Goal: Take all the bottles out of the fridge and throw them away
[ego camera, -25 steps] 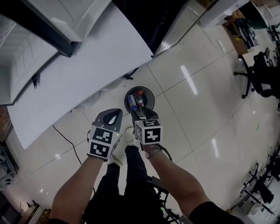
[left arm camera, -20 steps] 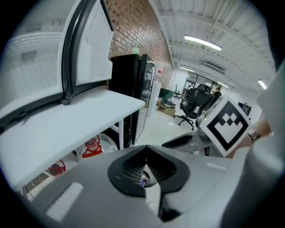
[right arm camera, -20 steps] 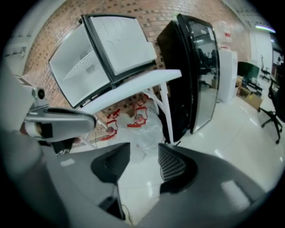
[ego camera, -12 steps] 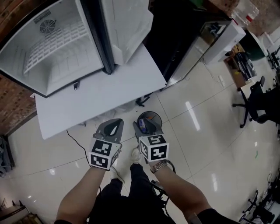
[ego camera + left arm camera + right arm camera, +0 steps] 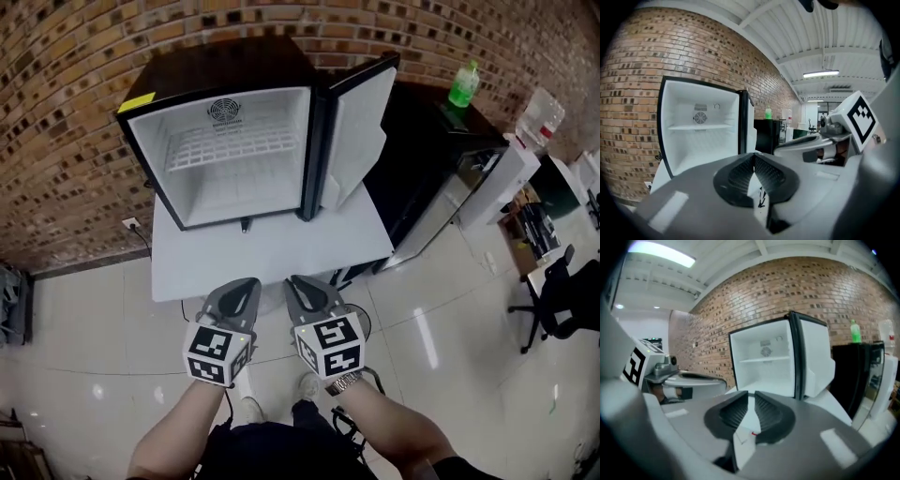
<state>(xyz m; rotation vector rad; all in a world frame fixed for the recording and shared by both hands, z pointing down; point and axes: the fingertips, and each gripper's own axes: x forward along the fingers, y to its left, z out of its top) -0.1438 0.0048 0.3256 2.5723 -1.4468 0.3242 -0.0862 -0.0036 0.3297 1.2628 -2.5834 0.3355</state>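
A brick wall (image 5: 75,94) is rising ahead of both tools, with glossy floor tiles (image 5: 84,328) spreading below them. Just ahead of the left tool (image 5: 246,284), whose jaws are resting together, a white surface (image 5: 272,248) is carrying the fridge (image 5: 234,141). Its door is hanging open rightward, showing a white inside and a wire shelf. The right tool (image 5: 295,284) is closing its jaws on nothing. Far ahead to its right, a green bottle (image 5: 462,86) is standing on a black cabinet (image 5: 422,159).

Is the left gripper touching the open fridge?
Apart. The head view shows bare white tabletop between the left gripper and the fridge.
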